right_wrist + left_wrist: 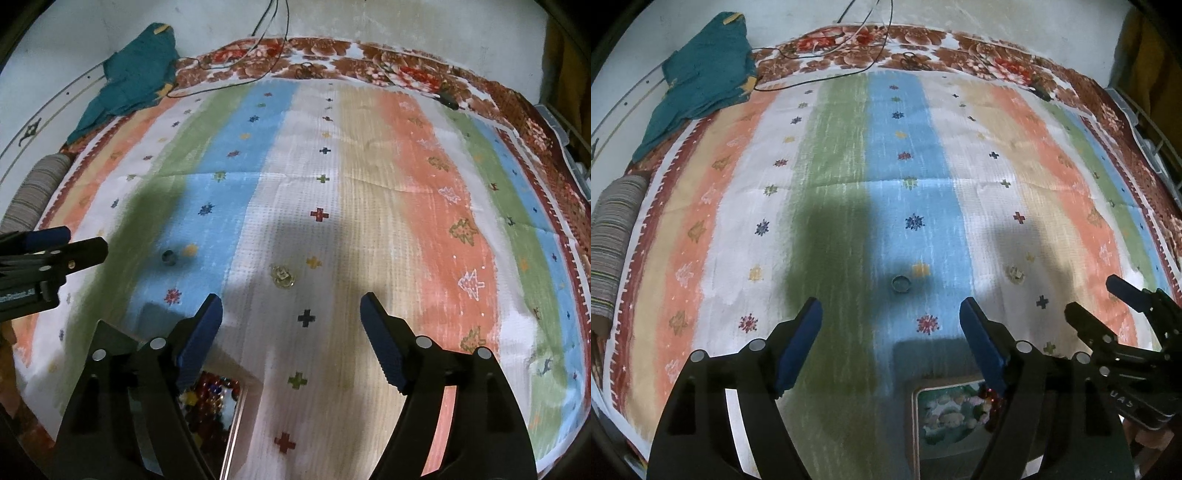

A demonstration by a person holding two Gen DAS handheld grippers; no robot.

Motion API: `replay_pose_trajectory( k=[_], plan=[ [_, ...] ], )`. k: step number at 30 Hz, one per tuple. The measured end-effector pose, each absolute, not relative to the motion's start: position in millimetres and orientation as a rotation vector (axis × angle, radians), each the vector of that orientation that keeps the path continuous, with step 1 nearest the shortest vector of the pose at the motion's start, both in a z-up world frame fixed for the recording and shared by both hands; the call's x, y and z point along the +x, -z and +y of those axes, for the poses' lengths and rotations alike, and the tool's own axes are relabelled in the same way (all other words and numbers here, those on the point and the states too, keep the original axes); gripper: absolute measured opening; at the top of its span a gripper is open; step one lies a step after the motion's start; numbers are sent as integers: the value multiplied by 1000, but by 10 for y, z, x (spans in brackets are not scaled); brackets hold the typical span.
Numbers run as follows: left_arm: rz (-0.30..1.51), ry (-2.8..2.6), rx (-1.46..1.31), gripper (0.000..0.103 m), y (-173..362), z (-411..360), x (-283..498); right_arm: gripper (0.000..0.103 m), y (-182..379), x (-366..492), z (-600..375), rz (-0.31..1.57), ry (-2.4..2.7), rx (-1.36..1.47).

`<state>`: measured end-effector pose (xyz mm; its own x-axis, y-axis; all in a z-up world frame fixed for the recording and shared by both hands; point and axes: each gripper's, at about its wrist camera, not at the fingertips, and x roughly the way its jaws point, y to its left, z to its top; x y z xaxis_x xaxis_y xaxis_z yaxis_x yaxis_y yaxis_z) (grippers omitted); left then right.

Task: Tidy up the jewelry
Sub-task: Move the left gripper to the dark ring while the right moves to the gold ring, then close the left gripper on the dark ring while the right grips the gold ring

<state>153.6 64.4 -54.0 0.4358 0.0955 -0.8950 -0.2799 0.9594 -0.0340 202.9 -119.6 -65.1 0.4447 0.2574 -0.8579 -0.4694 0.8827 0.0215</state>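
Jewelry box [947,417] half hidden, contents perhaps beads.

This is a home, most likely a bedroom, with the work laid out on a bed rather than a table. A soft striped cloth [849,177] in orange, white, green and blue, printed with small stars and crosses, is spread over a brown floral bedsheet [990,55] that shows along the far edge. A crumpled teal garment [701,77] lies at the far left corner, and a striped bolster [613,236] sits at the left side. Thin cables [827,48] trail across the sheet from a plain pale wall [997,18] behind.
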Motion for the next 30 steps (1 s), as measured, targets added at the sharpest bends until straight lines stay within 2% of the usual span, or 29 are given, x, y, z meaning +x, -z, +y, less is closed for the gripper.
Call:
replay_pose_trajectory(
  k=[30],
  plan=[
    [1255,-238,-174,76,1211,786,2135,77,1246,2486,-931,1149,-446,-287]
  ],
)
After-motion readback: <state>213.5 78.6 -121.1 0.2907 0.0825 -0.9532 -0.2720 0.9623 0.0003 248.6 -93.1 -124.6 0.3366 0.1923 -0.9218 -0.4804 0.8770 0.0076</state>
